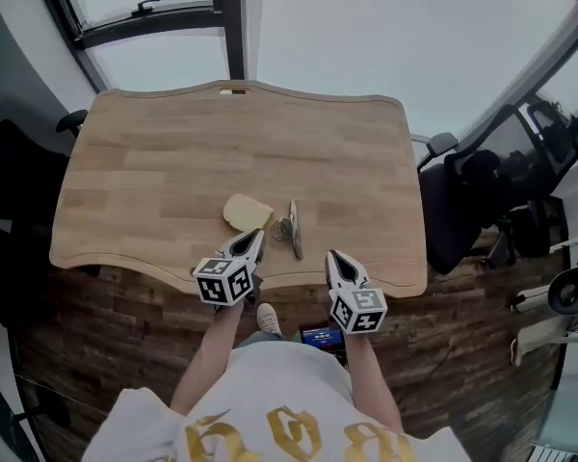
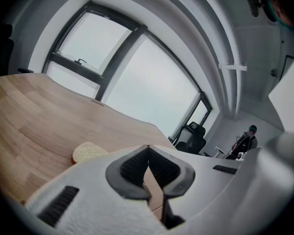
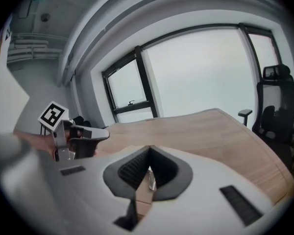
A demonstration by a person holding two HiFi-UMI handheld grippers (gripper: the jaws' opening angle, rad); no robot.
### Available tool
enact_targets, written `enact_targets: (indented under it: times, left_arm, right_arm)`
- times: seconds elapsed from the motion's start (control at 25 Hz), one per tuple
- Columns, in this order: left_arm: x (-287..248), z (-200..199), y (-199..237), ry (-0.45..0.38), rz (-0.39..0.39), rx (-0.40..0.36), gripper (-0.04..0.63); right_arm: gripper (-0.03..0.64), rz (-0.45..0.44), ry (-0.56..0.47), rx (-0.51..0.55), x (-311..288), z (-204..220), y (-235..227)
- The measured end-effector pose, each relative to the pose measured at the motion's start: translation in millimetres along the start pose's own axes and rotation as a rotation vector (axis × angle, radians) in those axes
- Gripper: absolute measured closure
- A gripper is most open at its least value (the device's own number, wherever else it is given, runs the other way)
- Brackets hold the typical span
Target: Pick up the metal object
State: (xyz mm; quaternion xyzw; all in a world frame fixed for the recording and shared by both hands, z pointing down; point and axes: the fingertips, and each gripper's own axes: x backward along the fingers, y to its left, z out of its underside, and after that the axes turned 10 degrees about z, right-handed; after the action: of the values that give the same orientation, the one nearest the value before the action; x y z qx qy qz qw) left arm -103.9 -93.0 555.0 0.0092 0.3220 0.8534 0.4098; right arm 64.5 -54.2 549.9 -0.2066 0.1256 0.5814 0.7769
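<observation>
Head view: a pale wooden desk (image 1: 173, 162) seen from above, with a small yellowish pad (image 1: 247, 212) lying near its front edge. The metal object (image 1: 292, 227), a slim silvery bar with a bulkier lump on one side, lies flat just to the right of the pad, close to it; whether they touch cannot be told. The left gripper (image 1: 258, 237) hovers just in front of the pad, and the right gripper (image 1: 333, 256) sits further right of the pad, beyond the metal object and apart from it. Left gripper view: the jaws are pressed together with nothing between them, and the pad shows just to their left on the desk. Right gripper view: these jaws too meet at the tips and hold nothing. A thin silvery sliver, probably the metal object, shows through the gap below the tips, lying on the desk beyond. The object looks stiff and smooth, likely slippery and fairly light. Because it lies so low, the jaws would need to open and close across the narrow bar near its middle, next to the lump, to keep it from sliding out.
</observation>
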Motion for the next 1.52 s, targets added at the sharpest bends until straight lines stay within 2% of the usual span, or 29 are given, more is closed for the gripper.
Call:
enact_targets:
  times: [0.24, 0.4, 0.6, 0.96, 1.36, 1.52]
  left_arm:
    - [-15, -10, 5, -0.007, 0.081, 0.035, 0.575]
    - [-23, -16, 10, 0.000, 0.075, -0.003, 0.575]
    - [-32, -20, 9, -0.007, 0.124, 0.014, 0.575]
    - [-49, -15, 22, 0.051, 0.082, -0.018, 0.575]
    - [-57, -10, 29, 0.070, 0.074, 0.023, 0.575]
    - [-60, 0, 29, 0.132, 0.067, -0.036, 0.575]
  right_arm:
    - [0.606, 0.056, -0.044, -0.024, -11, -19, -10]
    - [0.606, 0.051, -0.035, -0.005, -19, -20, -5]
    - [0.606, 0.034, -0.012, 0.024, -32, -18, -4]
    - [0.606, 0.017, 0.014, 0.037, -51, -17, -13]
    - [0.606, 0.017, 0.043, 0.049, -62, -12, -17]
    - [0.606, 0.023, 0.076, 0.066, -66, -2, -18]
